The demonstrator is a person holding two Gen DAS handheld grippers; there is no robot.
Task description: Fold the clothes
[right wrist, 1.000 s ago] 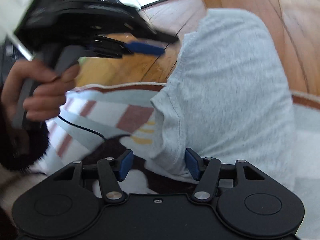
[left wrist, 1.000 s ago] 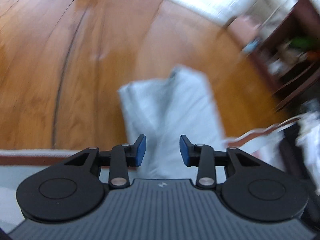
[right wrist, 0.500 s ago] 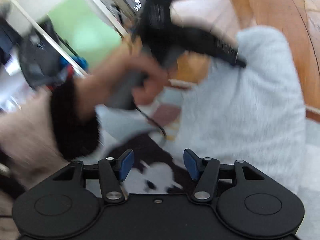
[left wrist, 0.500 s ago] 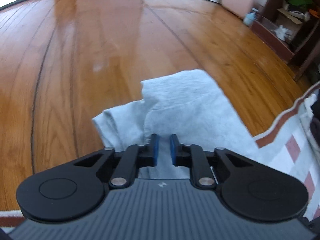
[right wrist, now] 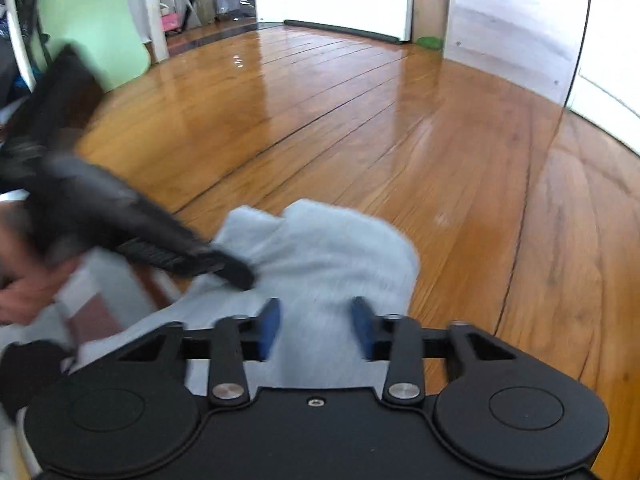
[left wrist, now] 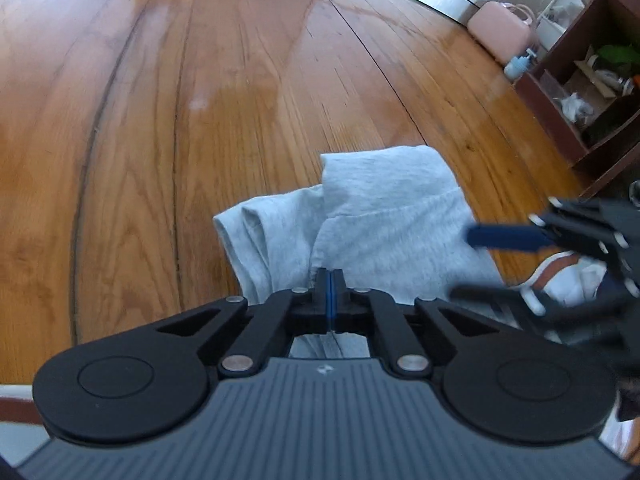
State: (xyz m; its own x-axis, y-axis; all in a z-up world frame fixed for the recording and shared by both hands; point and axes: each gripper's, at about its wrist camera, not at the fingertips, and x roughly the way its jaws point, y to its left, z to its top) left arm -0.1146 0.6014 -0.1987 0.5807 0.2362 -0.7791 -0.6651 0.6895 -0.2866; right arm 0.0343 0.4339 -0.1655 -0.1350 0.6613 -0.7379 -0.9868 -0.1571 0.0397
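1. Left wrist view: my left claw (left wrist: 329, 294) has its 2 blue pads pressed together on a fold of the grey garment (left wrist: 384, 216), at the garment's near edge. The cloth runs straight ahead from the pads, long axis away from me, lying partly on the wooden floor (left wrist: 200, 80) and partly on a striped rug (left wrist: 560, 268) at right.

2. Same view: the right claw (left wrist: 500, 256) enters from the right, blurred, with 1 blue finger (left wrist: 508, 237) over the garment's right edge. Its fingers stand apart here.

3. Same view, materials: the garment is a soft heathered knit, limp, with a stitched hem band across its middle and a doubled flap at left. The floor is glossy plank. A pink case (left wrist: 500, 32) and a dark shelf (left wrist: 580, 92) stand well apart at far right.

4. Right wrist view: the right claw (right wrist: 316, 328) is spread apart, holding nothing, with grey cloth (right wrist: 332, 248) lying between and just ahead of its pads. The left claw (right wrist: 236, 276) sits on the cloth's left part, just beside mine, gripped by a hand (right wrist: 32, 292).

5. Judgement: the coming move turns on the right claw, which already straddles the fabric; it need only close on the edge level with the left grip.
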